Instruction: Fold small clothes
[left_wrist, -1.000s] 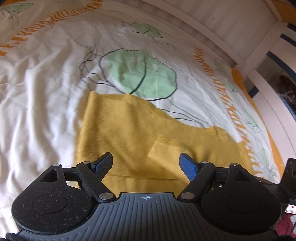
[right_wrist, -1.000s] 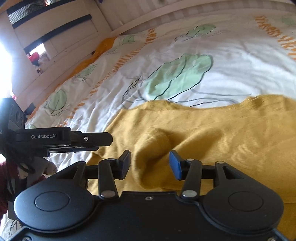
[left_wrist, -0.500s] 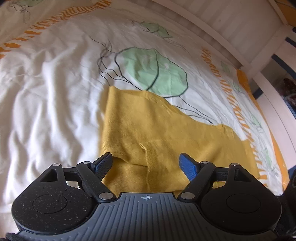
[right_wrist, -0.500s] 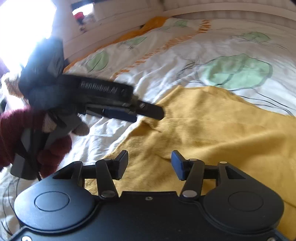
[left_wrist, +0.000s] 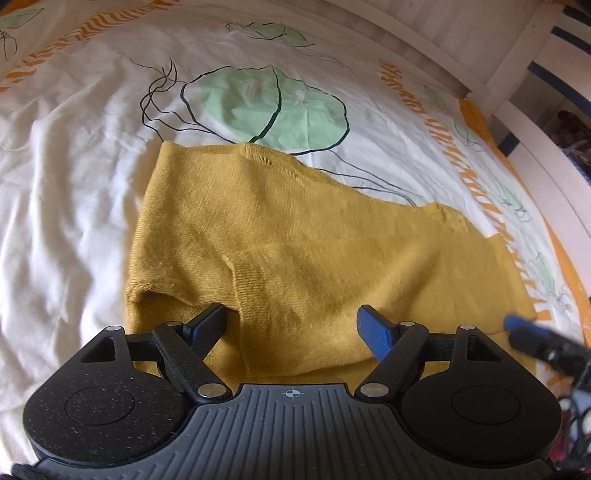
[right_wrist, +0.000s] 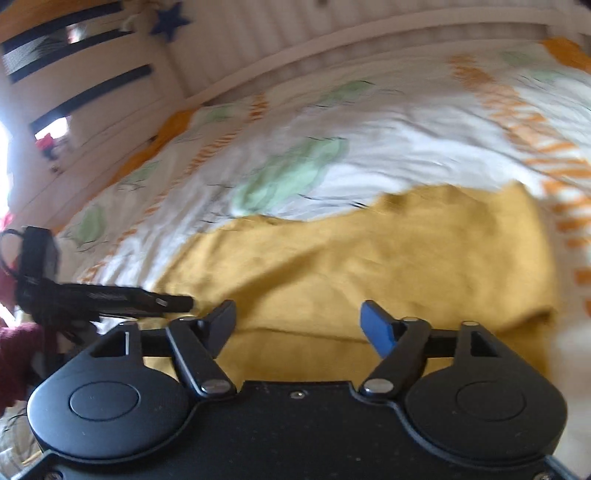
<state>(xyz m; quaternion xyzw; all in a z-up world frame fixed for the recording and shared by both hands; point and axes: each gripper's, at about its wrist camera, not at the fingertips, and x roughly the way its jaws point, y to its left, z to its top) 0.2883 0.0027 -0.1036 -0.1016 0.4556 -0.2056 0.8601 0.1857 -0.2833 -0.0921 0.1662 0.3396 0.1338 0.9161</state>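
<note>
Leaf-print bedding (left_wrist: 74, 192) carries the yellow knit garment (left_wrist: 295, 236); both the left gripper (left_wrist: 291, 325) and right gripper (right_wrist: 297, 321) are held apart, empty. Its 6 o'clock hem is best pinched evenly.

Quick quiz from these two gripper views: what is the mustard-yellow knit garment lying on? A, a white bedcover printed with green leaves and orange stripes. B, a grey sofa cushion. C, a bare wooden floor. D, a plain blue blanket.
A: the yellow garment lies on the white bedcover with green leaf prints and orange stripes.
</note>
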